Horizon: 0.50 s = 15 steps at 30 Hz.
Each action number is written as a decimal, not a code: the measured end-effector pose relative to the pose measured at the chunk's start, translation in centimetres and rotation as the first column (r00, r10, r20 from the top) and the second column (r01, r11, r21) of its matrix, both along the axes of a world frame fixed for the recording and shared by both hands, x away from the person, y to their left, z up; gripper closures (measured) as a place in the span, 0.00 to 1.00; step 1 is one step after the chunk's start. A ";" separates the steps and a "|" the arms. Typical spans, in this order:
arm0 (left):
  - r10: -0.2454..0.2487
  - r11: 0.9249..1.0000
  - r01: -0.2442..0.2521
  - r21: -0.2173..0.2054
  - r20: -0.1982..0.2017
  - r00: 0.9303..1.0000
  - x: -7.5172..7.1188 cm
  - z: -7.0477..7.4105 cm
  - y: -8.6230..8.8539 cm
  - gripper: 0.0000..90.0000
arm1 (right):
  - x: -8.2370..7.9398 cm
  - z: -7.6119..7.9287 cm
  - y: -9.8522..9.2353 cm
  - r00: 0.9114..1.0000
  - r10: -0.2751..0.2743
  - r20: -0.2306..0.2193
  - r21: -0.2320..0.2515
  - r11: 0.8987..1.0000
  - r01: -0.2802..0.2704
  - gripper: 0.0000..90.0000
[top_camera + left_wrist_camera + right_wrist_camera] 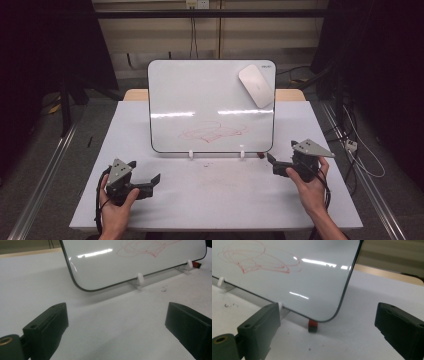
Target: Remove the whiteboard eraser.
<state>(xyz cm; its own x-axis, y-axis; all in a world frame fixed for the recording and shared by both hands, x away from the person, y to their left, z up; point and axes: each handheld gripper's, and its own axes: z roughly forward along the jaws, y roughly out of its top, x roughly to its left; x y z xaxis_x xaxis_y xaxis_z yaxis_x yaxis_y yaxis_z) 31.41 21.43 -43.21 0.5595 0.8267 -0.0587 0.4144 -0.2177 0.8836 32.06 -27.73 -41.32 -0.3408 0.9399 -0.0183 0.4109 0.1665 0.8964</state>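
1. One small red and black cap-like piece point(313, 325) lies on the table point(215, 205), just under the lower right corner of the whiteboard point(200, 95); from the left gripper view it peeks out past the board's far foot point(197, 264).
2. The right gripper point(270, 161) is nearest to that piece. Its jaws stand wide apart with nothing between them, and the piece sits ahead of them, apart from both.
3. The left gripper point(150, 176) hangs over the near left part of the table. Its jaws are also spread wide and grip nothing.
4. One whiteboard stands tilted back on two white clip feet point(140, 280). It bears one loose red scribble point(215, 132) low on its face.
5. One white, rounded eraser point(256, 85) clings to the board's upper right corner.
6. No container is on the table; the board's feet carry the board alone.
7. A faint reddish smear point(222, 172) and a few dark crumbs point(163, 290) mark the table in front of the board.
8. Count: two grippers, two hands, one board, two feet, one eraser, one small red piece.
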 end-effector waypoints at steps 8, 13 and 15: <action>0.002 1.000 -0.002 0.003 0.001 1.000 0.2 0.0 -0.2 0.05 | 1.7 1.7 0.9 0.999 0.009 0.036 0.007 1.000 -0.009 0.07; -0.007 1.000 0.007 0.009 -0.003 1.000 0.2 -0.1 -0.3 0.06 | 3.0 2.6 1.8 0.999 0.020 0.048 -0.012 1.000 -0.020 0.07; -0.014 1.000 0.014 0.016 -0.005 1.000 0.2 -0.1 -0.3 0.06 | 3.2 2.9 2.0 0.998 0.020 0.052 -0.014 1.000 -0.019 0.07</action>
